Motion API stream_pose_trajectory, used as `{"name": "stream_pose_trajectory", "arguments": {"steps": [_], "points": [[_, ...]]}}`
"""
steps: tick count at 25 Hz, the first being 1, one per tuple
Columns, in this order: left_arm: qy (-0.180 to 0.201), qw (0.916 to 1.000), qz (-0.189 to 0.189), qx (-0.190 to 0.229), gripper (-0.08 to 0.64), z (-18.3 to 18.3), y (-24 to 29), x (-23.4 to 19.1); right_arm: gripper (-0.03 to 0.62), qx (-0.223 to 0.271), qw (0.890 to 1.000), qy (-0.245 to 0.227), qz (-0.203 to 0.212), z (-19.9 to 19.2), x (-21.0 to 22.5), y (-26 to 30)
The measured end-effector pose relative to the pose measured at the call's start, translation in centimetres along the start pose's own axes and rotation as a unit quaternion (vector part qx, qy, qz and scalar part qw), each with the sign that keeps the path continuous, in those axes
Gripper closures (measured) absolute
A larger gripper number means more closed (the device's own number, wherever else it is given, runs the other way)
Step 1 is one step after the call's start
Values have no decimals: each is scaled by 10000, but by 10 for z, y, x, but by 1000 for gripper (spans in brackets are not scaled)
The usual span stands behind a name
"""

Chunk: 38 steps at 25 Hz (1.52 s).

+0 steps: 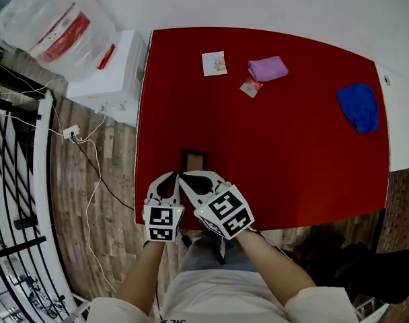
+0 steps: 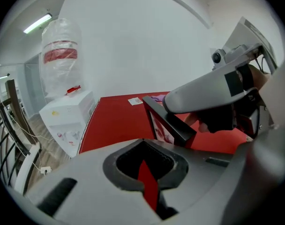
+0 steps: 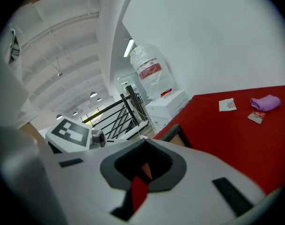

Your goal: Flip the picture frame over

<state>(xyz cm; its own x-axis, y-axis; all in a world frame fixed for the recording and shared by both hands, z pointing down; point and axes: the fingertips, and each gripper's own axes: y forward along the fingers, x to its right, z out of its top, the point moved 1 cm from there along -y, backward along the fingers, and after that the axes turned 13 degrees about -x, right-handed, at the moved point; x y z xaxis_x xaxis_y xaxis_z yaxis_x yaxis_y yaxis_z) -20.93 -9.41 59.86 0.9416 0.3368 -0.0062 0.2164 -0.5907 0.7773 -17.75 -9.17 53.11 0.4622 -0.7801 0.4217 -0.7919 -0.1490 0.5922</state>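
The dark picture frame (image 1: 194, 159) stands tilted up on edge near the front left of the red table (image 1: 292, 153). In the left gripper view the frame (image 2: 169, 124) shows its picture side, with a white finger of the right gripper lying across its upper edge. The right gripper view shows the frame's (image 3: 180, 135) brownish back just past the jaws. My right gripper (image 1: 186, 176) is shut on the frame's near edge. Just left of it, my left gripper (image 1: 172, 176) is shut with nothing in it, beside the frame.
Far across the table lie a white card (image 1: 214, 63), a small packet (image 1: 251, 87), a purple cloth (image 1: 268, 68) and a blue cloth (image 1: 359, 106) at the right. A white cabinet (image 1: 114, 73) stands left of the table, with cables and a black railing (image 1: 16, 180) beyond.
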Motion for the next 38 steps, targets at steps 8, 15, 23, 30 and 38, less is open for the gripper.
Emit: {"name": "stream_pose_trajectory", "arguments": {"steps": [8,15,23,30,38], "points": [[-104,9998,-2,-185,555,-22,9,-28,588,15,9887,714,-1320,-20,57,-12],[-30,9983,-189,-547,555,-43,29,-27,588,-1452,9471,892,-2718,-104,148,-1],[-427,9945,-124,-946,555,-84,42,-9,588,-1861,9499,689,-2414,-121,161,2],[-124,9955,-344,-876,555,-74,48,9,589,-2142,9561,654,-1888,-140,144,-7],[6,9943,-680,-821,555,-52,64,46,589,-2011,9481,1135,-2184,-175,150,-50]]}}
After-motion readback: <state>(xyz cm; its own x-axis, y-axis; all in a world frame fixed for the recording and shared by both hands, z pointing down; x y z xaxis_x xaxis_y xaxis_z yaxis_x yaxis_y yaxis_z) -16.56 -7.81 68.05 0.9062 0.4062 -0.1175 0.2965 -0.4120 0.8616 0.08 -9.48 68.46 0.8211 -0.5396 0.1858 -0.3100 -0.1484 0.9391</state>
